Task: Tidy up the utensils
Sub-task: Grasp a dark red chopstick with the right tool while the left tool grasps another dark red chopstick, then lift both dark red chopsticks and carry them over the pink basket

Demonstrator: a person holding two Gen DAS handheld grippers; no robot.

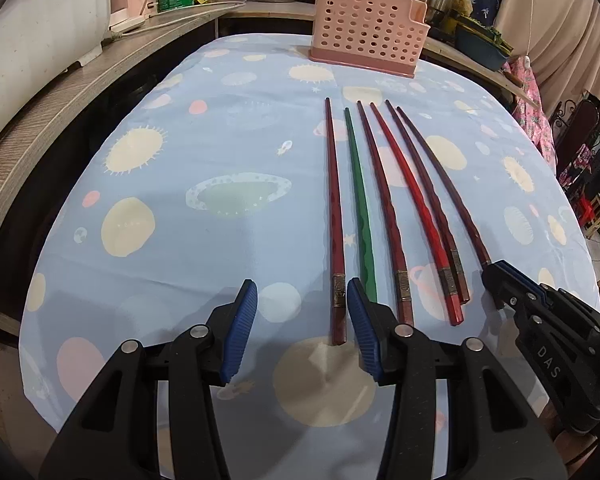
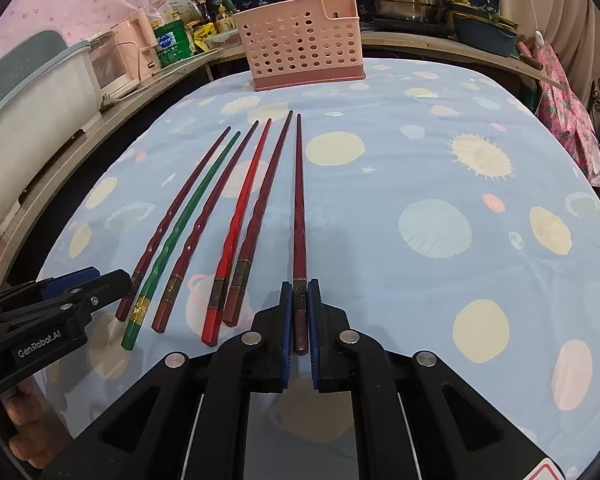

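We read this as the pick step for chopstick 1 of 6. Nearest us, the right gripper (image 2: 300,300) has its 2 blue pads closed onto the thick end of the rightmost dark chopstick (image 2: 299,200); the stick looks to lie flat on the cloth, not yet lifted as far as we can tell. The left gripper (image 1: 302,304) is wide open with nothing in it, its right finger (image 1: 362,328) sitting between the butt ends of the leftmost dark red chopstick (image 1: 334,216) and the green chopstick (image 1: 360,200), so that gripper is not yet squared on either stick.

The other 5 sticks lie fanned just left of the gripped one: a dark red chopstick (image 2: 256,224) and the bright red chopstick (image 2: 240,216) nearly touching at their butts, then 3 more, tips pointing away from us.

Next move, in our judgement: lift the gripped stick straight up, clear of its close neighbour, then carry it forward to the pink perforated utensil holder (image 2: 300,48) at the far end of the table (image 2: 500,240).

Room: the cloth right of the fan is bare, with an open path from tips to holder. The table's far and side edges butt against cluttered shelves, pots behind the holder, so overshoot is the risk.
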